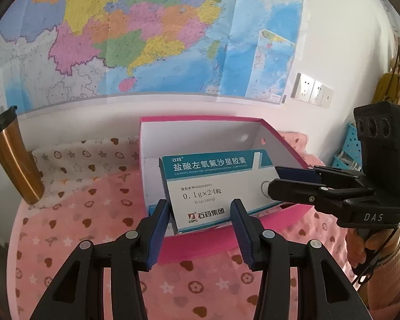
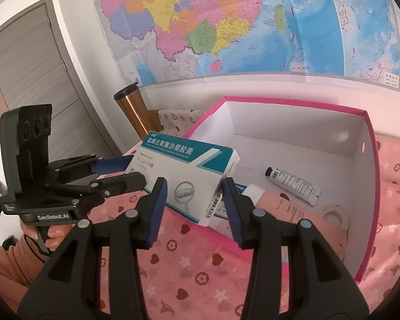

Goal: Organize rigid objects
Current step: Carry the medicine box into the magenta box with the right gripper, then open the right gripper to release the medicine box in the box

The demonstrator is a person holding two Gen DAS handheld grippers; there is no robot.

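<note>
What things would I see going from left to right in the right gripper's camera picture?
Other gripper → gold tumbler → medicine box → white tube → tape roll → right wall of the pink box.

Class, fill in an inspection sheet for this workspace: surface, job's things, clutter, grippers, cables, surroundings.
Surface: pink patterned cloth.
Job's things: medicine box held over the bin's rim; tube and tape roll inside.
Clutter: tumbler.
Grippers: right gripper shut on medicine box; left gripper flanks it, grip unclear.
Cables: black cord at the right handle.
Surroundings: wall map, sockets, door.
</note>
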